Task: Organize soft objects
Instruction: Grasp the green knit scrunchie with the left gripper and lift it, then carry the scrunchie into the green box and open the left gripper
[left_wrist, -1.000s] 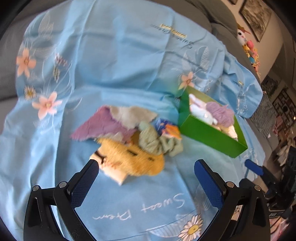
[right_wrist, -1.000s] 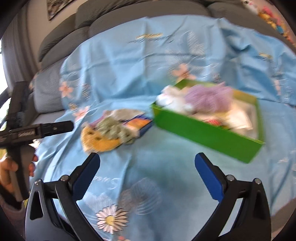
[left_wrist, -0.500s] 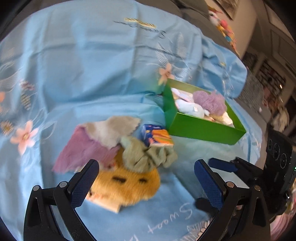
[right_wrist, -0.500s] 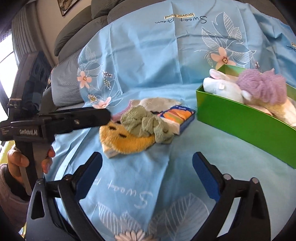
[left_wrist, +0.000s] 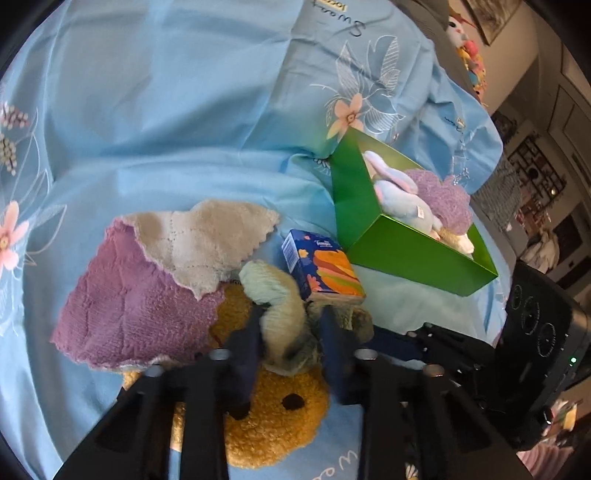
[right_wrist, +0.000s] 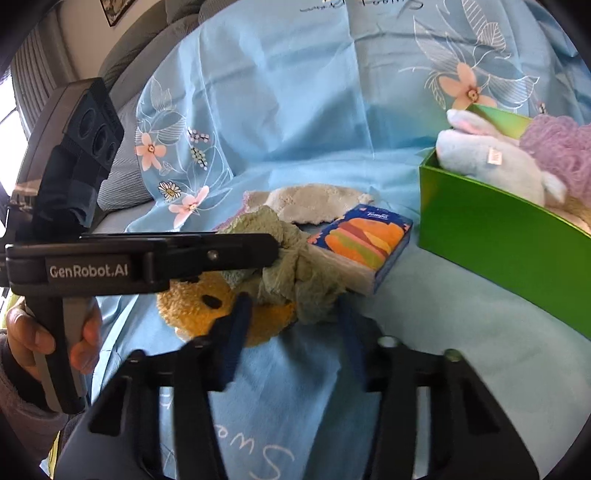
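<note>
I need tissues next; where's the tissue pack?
Centre of both views: the tissue pack lies on the blue sheet, between the green cloth and green box.

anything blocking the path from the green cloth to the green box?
Partly. The tissue pack lies between the green cloth, pinched by the left gripper, and the green box. The box already holds a plush bunny and purple puff.

Bright daylight, fisheye-warped dark edges, soft motion blur near lens
</note>
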